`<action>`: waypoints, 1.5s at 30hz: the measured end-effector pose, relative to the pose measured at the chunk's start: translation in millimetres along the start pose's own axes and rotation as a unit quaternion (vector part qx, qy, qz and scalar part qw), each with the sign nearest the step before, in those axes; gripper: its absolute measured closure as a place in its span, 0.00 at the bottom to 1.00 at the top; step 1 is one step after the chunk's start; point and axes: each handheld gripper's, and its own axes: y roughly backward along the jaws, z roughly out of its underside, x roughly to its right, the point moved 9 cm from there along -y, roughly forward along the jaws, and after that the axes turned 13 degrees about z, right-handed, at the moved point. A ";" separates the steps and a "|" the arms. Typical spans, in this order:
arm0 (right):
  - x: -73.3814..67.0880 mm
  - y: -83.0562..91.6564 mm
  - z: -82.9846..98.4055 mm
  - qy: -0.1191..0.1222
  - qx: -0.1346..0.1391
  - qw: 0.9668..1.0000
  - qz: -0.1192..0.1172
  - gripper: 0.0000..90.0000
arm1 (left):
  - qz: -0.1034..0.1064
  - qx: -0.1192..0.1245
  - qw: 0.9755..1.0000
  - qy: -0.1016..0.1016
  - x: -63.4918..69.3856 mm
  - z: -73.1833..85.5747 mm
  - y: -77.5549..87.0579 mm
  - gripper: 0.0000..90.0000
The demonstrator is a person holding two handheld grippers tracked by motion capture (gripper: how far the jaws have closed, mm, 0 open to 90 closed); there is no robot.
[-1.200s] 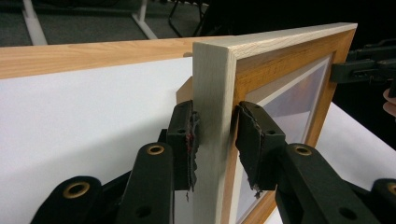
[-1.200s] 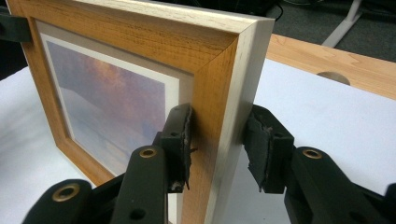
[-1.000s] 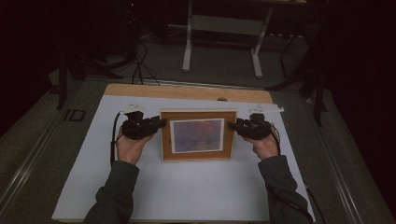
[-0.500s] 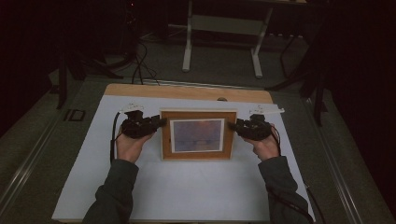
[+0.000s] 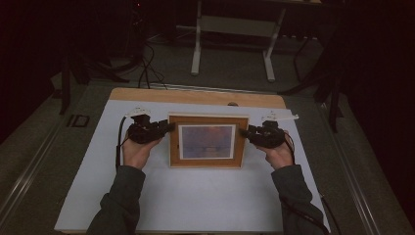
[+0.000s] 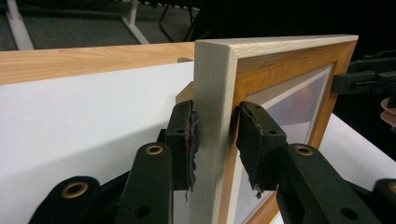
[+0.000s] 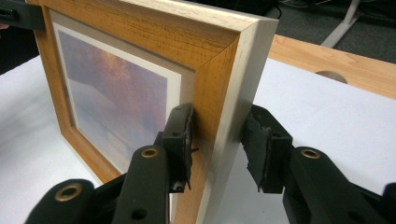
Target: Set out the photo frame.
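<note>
Up high, the fixed camera sits above the person's side, facing forward and down across the whole white table, far enough back to take in the floor beyond. Down low, the left gripper view looks close along its jaws at one side of the picture frame; the right gripper view does likewise from the opposite side. All three share that frame.

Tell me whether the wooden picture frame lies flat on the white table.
No: the wooden picture frame stands upright on edge, the left gripper astride its side.
</note>
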 end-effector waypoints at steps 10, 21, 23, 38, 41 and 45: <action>0.0 1.0 1.0 0.000 0.002 1.000 -0.001 0.70 | 0.001 0.001 1.000 0.004 -1.4 -0.9 -1.3 0.75; 0.4 0.8 1.0 0.001 0.003 1.000 -0.004 0.70 | 0.003 0.003 1.000 0.012 -1.5 -0.9 -1.3 0.74; 0.4 0.9 1.0 0.001 0.003 1.000 -0.004 0.70 | 0.004 0.003 1.000 0.014 -1.6 -0.9 -1.4 0.74; -0.4 3.3 0.9 0.004 0.006 1.000 -0.005 0.70 | 0.008 0.001 1.000 0.014 0.6 -0.4 -2.0 0.69; -0.4 4.2 0.7 0.004 0.007 1.000 -0.006 0.69 | 0.009 0.001 1.000 0.014 1.2 -0.4 -1.5 0.68; 0.0 5.4 0.2 0.005 0.009 1.000 -0.006 0.68 | 0.009 -0.001 1.000 0.014 1.9 0.3 -0.8 0.68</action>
